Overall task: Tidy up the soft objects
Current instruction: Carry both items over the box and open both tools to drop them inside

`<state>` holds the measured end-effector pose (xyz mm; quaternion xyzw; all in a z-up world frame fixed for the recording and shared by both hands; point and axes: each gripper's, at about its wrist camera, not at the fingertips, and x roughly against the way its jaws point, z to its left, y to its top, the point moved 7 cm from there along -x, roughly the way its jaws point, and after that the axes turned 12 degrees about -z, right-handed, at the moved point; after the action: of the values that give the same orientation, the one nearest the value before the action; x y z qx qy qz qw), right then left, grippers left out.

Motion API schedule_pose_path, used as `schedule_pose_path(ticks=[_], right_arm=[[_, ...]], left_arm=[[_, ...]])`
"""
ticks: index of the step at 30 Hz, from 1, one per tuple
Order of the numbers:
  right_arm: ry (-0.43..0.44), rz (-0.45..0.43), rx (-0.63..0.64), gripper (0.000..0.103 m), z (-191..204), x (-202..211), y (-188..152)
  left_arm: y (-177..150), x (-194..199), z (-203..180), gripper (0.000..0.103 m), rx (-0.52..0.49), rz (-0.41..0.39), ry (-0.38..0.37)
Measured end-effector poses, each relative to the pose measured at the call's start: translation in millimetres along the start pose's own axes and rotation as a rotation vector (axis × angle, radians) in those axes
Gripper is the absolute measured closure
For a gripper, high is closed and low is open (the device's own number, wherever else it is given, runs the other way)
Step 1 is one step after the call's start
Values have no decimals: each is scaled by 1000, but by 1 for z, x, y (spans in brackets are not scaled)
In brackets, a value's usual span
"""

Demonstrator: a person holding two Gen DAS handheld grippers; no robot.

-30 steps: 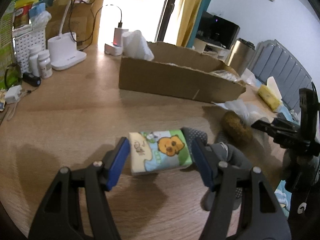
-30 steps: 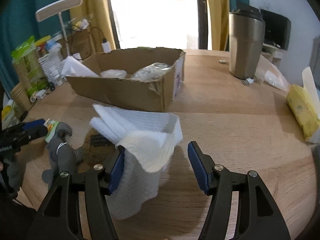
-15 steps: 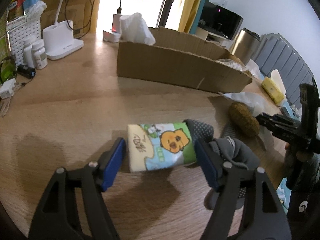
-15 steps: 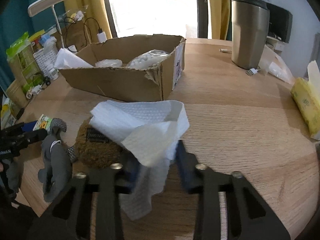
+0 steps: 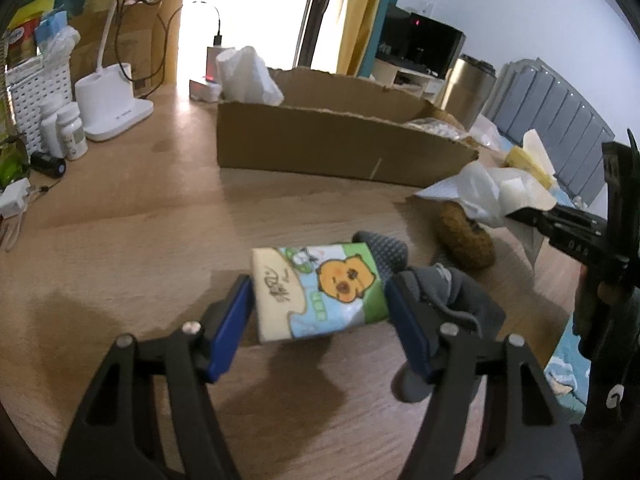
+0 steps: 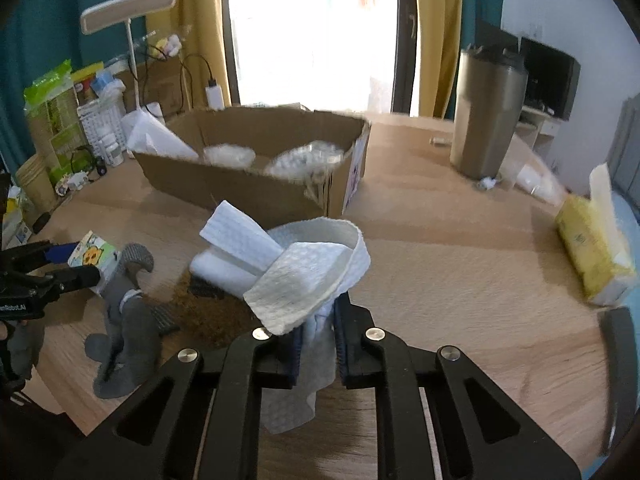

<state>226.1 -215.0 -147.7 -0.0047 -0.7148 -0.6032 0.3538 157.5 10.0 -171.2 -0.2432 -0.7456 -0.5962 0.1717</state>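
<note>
Right wrist view: the right gripper [image 6: 318,334] has just been closing, and its jaws now pinch a white cloth [image 6: 296,276] between the blue pads. The cloth is embossed and folded on itself, with one stiff flap sticking up to the left, a thick band looping over the top and a thinner grey-white tail hanging below the fingers. Just behind it lies a brown fuzzy pad [image 6: 208,312] on the table, and left of that a grey sock [image 6: 128,320], crumpled and trailing toward the table edge.

From the left wrist camera, the left gripper [image 5: 320,320] stands with its jaws apart around a small tissue pack [image 5: 320,288] printed with an orange cartoon animal on green and pale blue. The left pad lies against the pack's end; whether the right pad touches it I cannot tell. The pack leans against the grey sock.

Everything sits on a pale wooden table [image 6: 460,272]. A shallow cardboard box [image 6: 256,172] holding white soft items stands behind the cloth; a steel tumbler [image 6: 488,116] and a yellow tissue packet [image 6: 592,248] are off to the right. A white desk lamp [image 5: 112,108], bottles and a basket crowd the left edge. Yellow curtains frame a bright window.
</note>
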Motion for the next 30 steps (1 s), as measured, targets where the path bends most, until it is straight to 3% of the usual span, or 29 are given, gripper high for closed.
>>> schedule_pose_path(ticks=[16,30], right_arm=[[-5,-120,52,88,13,32,40],[30,-219,58,88,21,42,74]], left_arm=[[45,48,-4,34,-6,-179,-74],[97,59,4,34,-59,-301,-50]])
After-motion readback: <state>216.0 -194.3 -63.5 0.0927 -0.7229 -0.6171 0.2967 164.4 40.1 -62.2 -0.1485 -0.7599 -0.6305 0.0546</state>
